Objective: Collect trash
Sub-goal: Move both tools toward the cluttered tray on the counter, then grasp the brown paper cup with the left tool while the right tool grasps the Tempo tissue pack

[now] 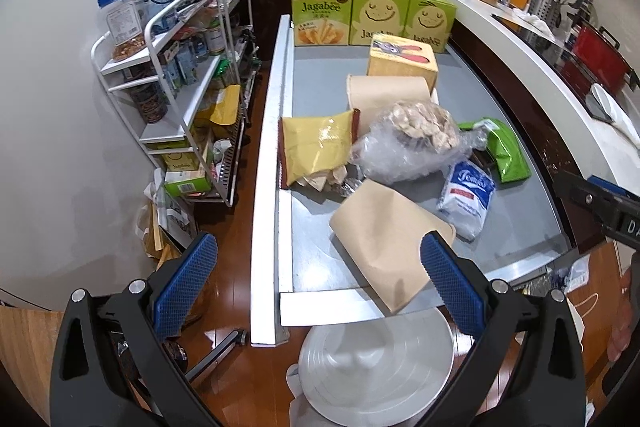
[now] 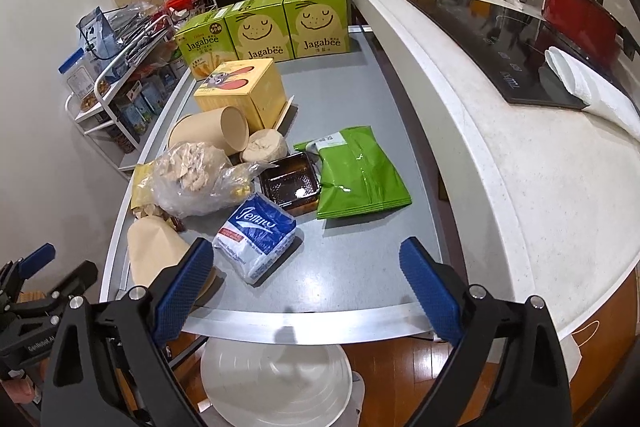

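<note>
Trash nearest us: we see a tan paper bag lying over the near edge of the grey table, just ahead of the left gripper and touching its right-hand pad in the left view; whether the pad presses on it we cannot tell.
Next piece: a white-and-blue tissue pack lies just beyond the left finger of the right gripper, apart from it.
Further out: a clear plastic bag, a green pouch, a dark plastic tray, a yellow pouch and a tipped paper cup crowd the middle of the table, well ahead of both claws.
Bin: we judge the white bin sits below the table edge, directly under both grippers.
Doing it well: we suggest taking the overhanging bag first, gripping it at its near end so it slides off the edge and drops straight down.
Left claw: fingers spread wide, nothing clamped.
Right claw: fingers wide apart over bare table, holding nothing.
Risk: we judge the bag could drag neighbours off.
</note>
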